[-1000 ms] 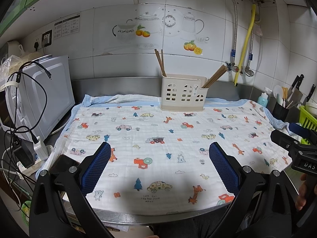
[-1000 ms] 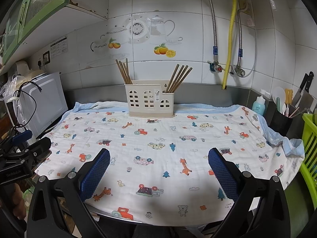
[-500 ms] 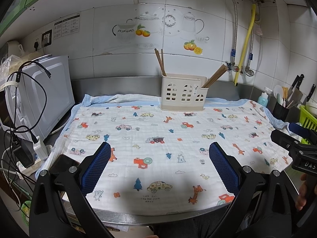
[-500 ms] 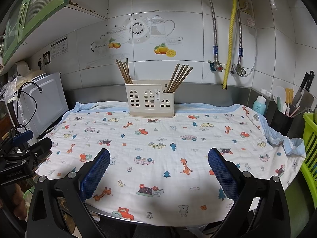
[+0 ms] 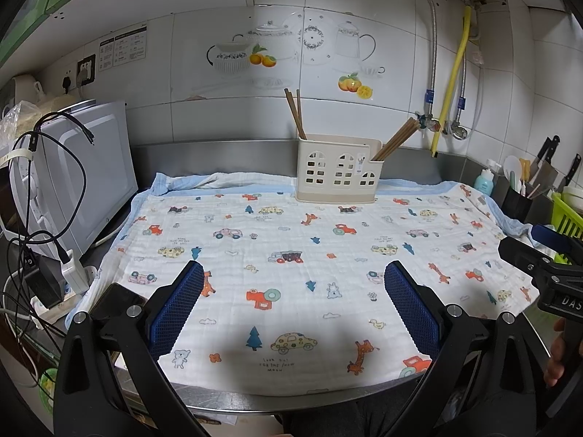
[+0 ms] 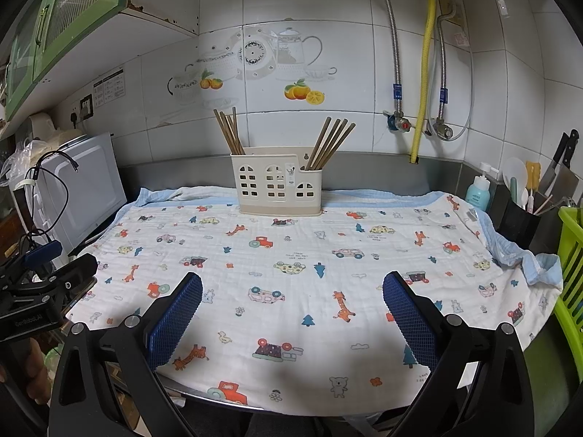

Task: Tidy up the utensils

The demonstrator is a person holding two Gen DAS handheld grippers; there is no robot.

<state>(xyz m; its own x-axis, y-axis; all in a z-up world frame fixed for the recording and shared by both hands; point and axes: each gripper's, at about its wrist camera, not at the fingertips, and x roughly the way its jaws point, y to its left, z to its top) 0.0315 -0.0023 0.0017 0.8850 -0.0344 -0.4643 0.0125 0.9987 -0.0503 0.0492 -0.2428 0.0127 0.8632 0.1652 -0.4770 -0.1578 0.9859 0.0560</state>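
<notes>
Each hand-held gripper, left and right, gapes wide and empty above the cloth-covered surface; chopsticks stand in the far holder.

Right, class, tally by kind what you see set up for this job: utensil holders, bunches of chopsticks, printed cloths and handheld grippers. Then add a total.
holder: 1
bunches of chopsticks: 2, the left bunch and the right bunch, both standing in the holder
cloth: 1
grippers: 2, the left gripper and the right gripper, both open
Total: 6
</notes>
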